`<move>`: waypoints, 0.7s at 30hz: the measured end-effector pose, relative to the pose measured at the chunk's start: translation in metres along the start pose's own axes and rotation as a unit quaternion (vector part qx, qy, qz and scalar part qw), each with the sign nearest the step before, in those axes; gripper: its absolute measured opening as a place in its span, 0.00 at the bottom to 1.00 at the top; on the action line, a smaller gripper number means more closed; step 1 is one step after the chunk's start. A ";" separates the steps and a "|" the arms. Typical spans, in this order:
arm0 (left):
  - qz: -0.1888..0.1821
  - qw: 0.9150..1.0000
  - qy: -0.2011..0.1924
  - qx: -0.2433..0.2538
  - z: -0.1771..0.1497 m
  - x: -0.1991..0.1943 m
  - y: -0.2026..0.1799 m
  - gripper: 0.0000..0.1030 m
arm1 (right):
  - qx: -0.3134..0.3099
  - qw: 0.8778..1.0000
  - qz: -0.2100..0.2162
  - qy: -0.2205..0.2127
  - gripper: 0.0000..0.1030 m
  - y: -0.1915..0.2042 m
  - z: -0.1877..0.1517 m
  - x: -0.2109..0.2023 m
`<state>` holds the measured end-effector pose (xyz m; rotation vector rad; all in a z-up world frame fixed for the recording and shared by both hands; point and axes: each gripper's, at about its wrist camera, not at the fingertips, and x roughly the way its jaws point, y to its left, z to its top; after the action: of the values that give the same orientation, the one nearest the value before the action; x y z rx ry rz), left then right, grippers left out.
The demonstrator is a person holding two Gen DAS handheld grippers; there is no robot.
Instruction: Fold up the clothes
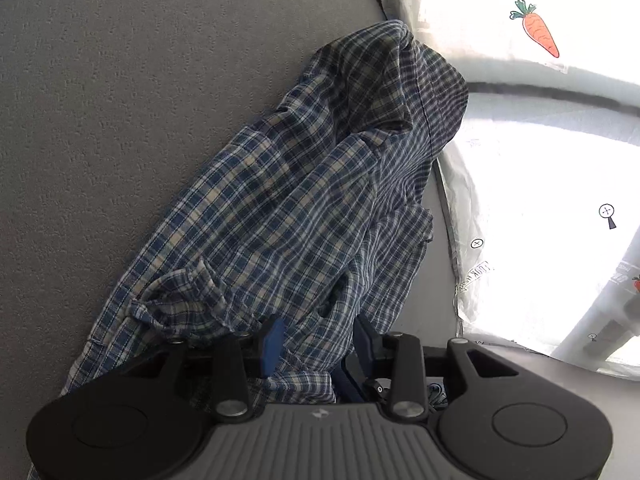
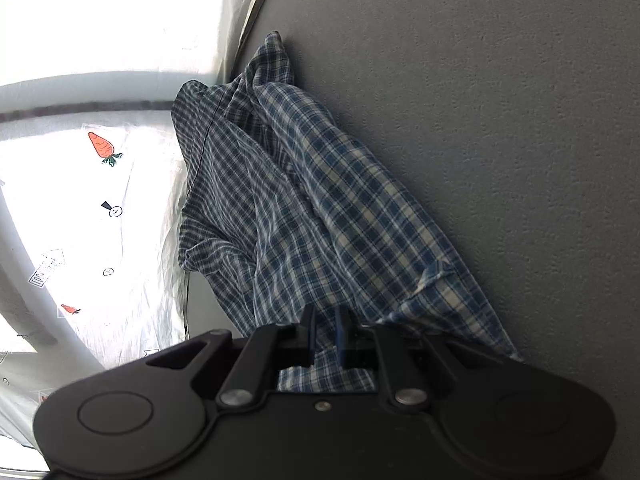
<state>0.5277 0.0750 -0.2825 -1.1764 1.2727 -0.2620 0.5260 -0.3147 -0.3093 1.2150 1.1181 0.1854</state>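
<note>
Blue-and-cream plaid cloth fills the middle of both wrist views: a checked shirt (image 1: pixel 288 200) lying bunched and stretched over a grey textured counter (image 1: pixel 120 100). Its near end is gathered into both claws, and from there it runs away toward the far edge of the counter, where a crumpled fold rises against the bright background.

In the left wrist view, the left claw (image 1: pixel 320 340) has its blue-padded fingers (image 1: pixel 272 344) standing partly apart with a thick wad of the shirt packed between them; the cloth is gripped there, with a knotted, wrinkled bunch just to the left of the fingers.

In the right wrist view, the right claw (image 2: pixel 325 334) has its fingers nearly together, pinching a thin layer of the shirt (image 2: pixel 312 216), which passes between them and shows again below, close to the claw body.

Beyond the counter's edge lies a white sheet (image 1: pixel 520 92) printed with orange carrots (image 1: pixel 538 30) and small round marks, strongly overexposed by light.
</note>
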 end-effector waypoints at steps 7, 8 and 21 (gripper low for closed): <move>-0.002 0.997 -0.070 0.034 -0.012 -0.049 -0.012 0.39 | -0.074 0.996 -0.034 -0.039 0.12 0.018 -0.012 -0.031; 0.001 0.996 -0.079 0.045 -0.017 -0.057 -0.015 0.40 | -0.085 0.995 -0.039 -0.045 0.12 0.020 -0.016 -0.037; 0.180 0.962 -0.065 0.197 -0.127 -0.085 0.016 0.40 | -0.297 0.933 -0.183 -0.088 0.12 0.030 -0.119 -0.070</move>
<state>0.3855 0.0765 -0.2246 -0.5995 1.2243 -0.1554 0.4132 -0.2712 -0.2352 0.4631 1.0087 0.1133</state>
